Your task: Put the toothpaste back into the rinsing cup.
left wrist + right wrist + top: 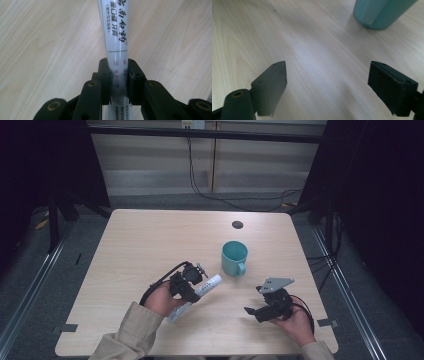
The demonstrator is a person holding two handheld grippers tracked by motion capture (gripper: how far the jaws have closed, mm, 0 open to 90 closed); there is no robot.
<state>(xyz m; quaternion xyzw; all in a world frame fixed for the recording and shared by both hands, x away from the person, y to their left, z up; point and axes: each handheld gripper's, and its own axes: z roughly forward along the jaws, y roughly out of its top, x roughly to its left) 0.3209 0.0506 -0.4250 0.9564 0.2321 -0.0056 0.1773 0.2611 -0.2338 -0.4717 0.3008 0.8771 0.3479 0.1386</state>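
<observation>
High view: left gripper (192, 282) pinches the white tube (210, 283) near the tabletop's front edge; right gripper (264, 306) gapes empty. Lift the tube level, then tip it cap-first into the teal mug (234, 258).

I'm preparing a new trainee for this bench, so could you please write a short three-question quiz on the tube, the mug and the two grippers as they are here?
1. True or false: the left gripper is shut on the white tube.
2. Which way does the handle of the teal mug point in the high view? A) toward the table's far edge B) toward the person's side C) straight up
3. Fill in: the right gripper is ____, with nothing between its jaws.

Key: 1. True; its pads press the tube on both sides. 2. B. 3. Open; bare wooden table shows between them.
</observation>
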